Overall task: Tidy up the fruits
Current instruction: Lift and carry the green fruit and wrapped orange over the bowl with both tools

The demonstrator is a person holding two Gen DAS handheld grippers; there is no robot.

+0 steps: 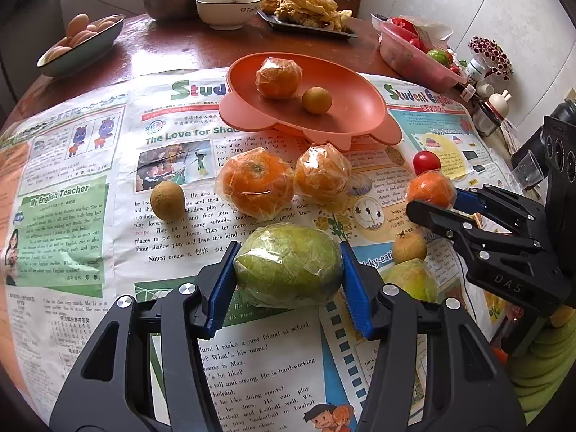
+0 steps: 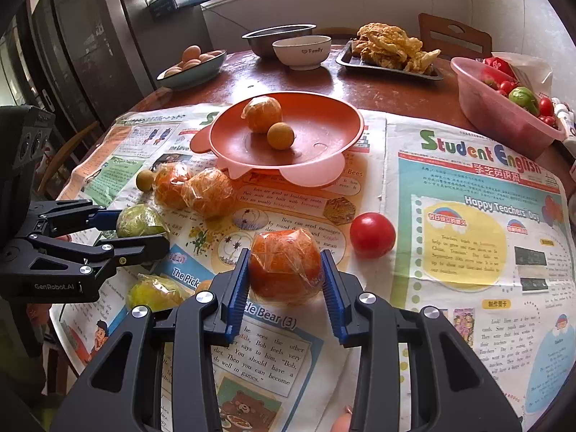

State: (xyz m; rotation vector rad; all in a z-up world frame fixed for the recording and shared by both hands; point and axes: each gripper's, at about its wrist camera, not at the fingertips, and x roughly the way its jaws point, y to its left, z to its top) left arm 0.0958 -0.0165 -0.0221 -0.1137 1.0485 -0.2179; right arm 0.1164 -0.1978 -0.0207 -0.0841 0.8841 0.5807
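1. A green, egg-shaped fruit wrapped in clear plastic film (image 1: 288, 264) is clamped between the blue ribbed pads of the left claw (image 1: 288, 280), low over the newspaper-covered bench (image 1: 72, 216).
2. A round orange wrapped in clear film (image 2: 285, 264) is gripped across its widest part by the right claw (image 2: 286, 288).
3. Both fruits are judged firm but light; the film is likely slick and loose, so a hold across the middle is favoured and hard squeezing avoided.
4. Ahead of both claws, a salmon-pink, lobed plastic dish (image 1: 360, 122) is seen with bare floor beside its two fruits.
5. Between claws and dish, two wrapped oranges (image 1: 255, 183) crowd the path; lifting over them is advisable, and the dish's raised rim must be cleared.
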